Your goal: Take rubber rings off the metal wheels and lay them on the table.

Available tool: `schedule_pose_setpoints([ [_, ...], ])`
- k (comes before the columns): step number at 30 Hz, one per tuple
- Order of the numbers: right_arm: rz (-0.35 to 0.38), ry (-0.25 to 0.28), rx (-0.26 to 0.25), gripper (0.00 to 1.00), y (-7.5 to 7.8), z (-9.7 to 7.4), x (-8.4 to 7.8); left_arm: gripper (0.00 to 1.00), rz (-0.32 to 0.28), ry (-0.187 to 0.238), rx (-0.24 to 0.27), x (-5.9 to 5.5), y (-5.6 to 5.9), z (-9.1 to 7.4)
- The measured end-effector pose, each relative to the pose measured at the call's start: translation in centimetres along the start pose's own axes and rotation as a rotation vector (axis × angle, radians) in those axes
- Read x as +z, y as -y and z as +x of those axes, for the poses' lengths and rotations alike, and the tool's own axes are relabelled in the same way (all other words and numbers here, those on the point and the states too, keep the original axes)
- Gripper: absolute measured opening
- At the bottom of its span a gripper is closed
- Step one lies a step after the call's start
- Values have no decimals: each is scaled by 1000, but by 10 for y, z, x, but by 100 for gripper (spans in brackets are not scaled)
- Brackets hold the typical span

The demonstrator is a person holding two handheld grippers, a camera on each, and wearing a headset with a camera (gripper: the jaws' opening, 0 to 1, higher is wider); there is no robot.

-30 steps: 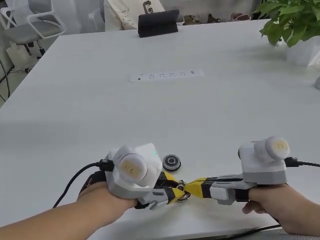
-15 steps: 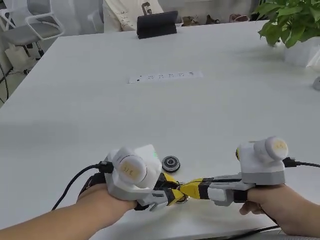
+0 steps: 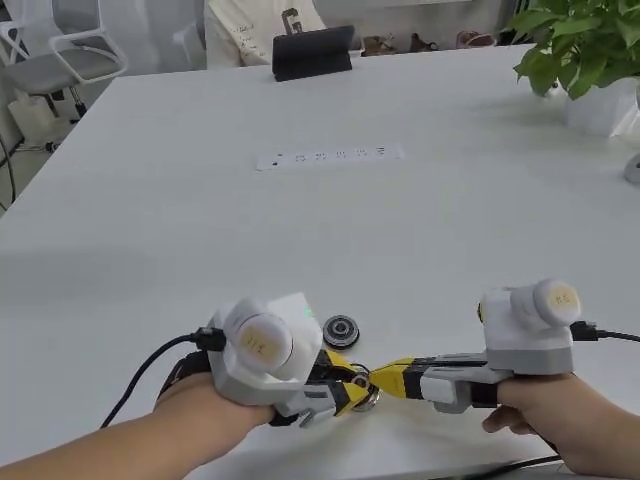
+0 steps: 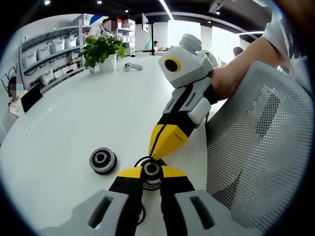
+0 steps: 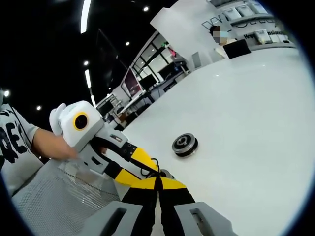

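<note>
Left gripper: jaws clamped on metal wheel, near bench edge. Right gripper: jaws pinched narrow on rubber ring. Second wheel: on bench, 11 o'clock of held wheel

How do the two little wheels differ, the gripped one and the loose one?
The held wheel sits clamped in the left gripper; the loose wheel lies flat on the table. The held wheel's black ring looks partly pulled off; the loose wheel's looks snug. Both have metal hubs.
</note>
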State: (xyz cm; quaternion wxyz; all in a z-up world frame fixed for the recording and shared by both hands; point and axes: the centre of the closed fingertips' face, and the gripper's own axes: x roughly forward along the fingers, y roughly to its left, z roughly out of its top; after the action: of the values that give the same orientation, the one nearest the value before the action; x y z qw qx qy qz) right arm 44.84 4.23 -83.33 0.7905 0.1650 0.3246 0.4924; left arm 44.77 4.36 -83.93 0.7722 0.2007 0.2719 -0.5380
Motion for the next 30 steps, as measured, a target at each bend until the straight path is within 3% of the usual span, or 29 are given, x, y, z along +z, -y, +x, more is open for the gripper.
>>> schedule_pose_setpoints([
  [9,4,-7,11,0,-2,0,-1,12,3,-7,-21,1,4,-2],
  [14,15,0,14,0,-1,0,0,13,-12,11,-27,5,2,-9],
  [17,18,7,15,0,-1,-1,1,21,-21,20,-35,7,5,-13],
  [30,26,19,26,0,-3,-4,4,26,-9,55,-42,15,8,-37],
])
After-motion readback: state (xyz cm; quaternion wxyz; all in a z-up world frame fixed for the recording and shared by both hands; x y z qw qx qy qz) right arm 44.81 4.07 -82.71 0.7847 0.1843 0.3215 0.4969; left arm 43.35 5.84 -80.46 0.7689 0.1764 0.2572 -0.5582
